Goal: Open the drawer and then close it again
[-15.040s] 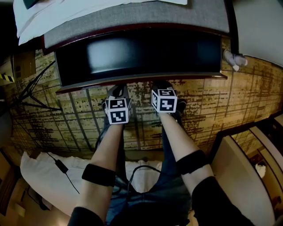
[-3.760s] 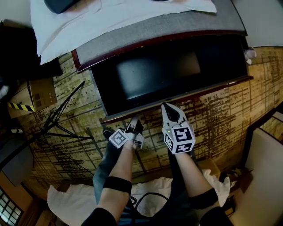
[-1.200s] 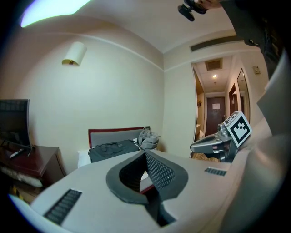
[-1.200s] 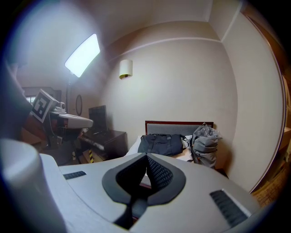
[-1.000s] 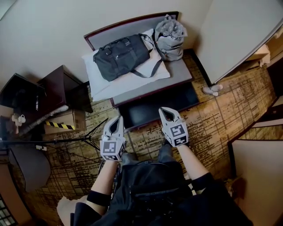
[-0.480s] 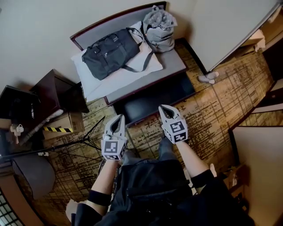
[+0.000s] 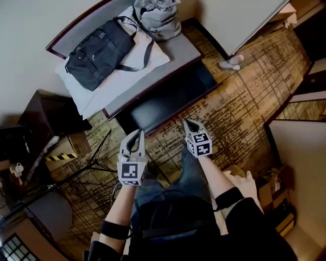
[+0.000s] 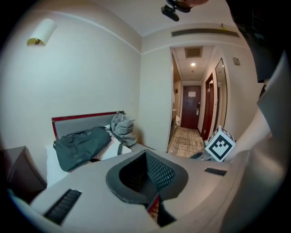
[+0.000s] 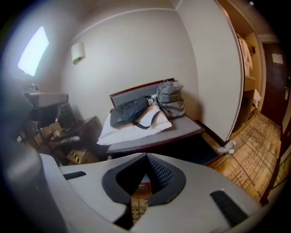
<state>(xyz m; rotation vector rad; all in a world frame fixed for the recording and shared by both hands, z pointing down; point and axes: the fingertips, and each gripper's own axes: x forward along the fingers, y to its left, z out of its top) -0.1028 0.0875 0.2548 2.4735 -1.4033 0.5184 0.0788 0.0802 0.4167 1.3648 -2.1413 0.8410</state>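
Soft, even indoor light, with fisheye bending and dark vignetting toward every view's edges.

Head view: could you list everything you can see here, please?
duffel bag: one, dark grey, on the pillow
backpack: one, light grey, beside the duffel bag
pillow: one, white, on the bench
bench: one, grey-topped, against the wall
drawer: one, dark, under the bench
cardboard box: one, brown, floor left of bench
tripod: one, black, on the carpet
left tool: one, white, shut and empty, over the carpet
right tool: one, white, shut and empty, over the carpet
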